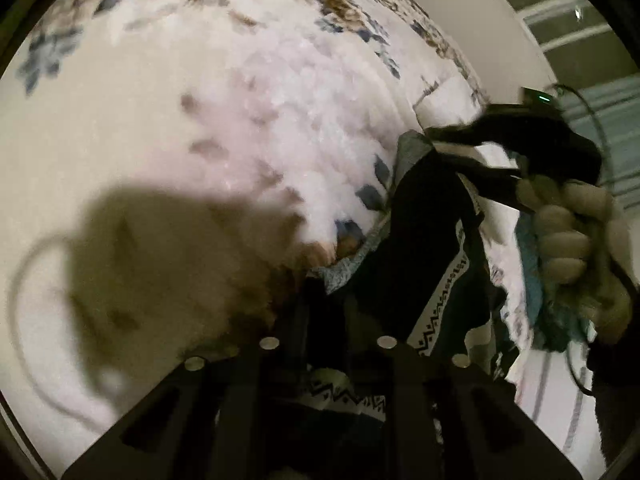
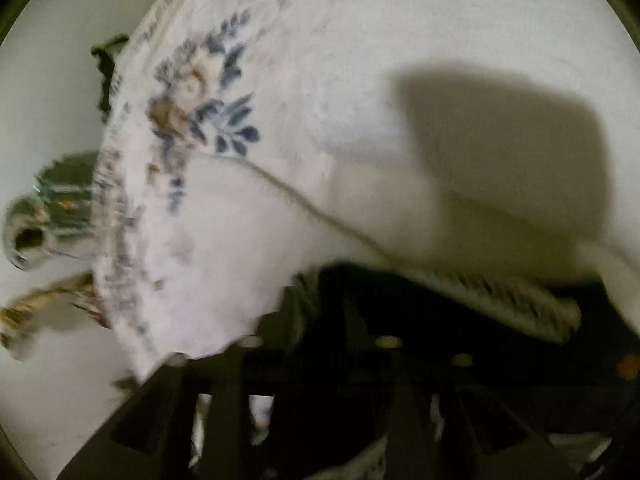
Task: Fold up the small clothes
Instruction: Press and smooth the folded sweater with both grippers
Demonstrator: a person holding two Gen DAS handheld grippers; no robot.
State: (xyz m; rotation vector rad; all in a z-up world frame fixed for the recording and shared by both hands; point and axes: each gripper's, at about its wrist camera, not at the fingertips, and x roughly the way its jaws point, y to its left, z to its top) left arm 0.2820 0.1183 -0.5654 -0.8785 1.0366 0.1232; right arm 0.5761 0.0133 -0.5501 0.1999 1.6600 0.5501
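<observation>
Fold barely begun: your garment hangs gathered between both tools, nothing laid flat.

Nearest, at 6 o'clock, your left tool (image 1: 326,316) is nipped together on the dark patterned garment (image 1: 432,248); toward 3 o'clock your right tool (image 1: 472,140) reaches its other end, grip too blurred to tell. Beyond, the floral bedspread (image 1: 256,92) waits for spreading and every fold.

Two hand-held grippers are showing: one (image 1: 328,312) near, the other (image 1: 472,148) at the right. One dark garment (image 1: 432,240) with a patterned band is lying on one flowered bedspread (image 1: 248,100). One gloved hand (image 1: 576,236) is showing.
</observation>
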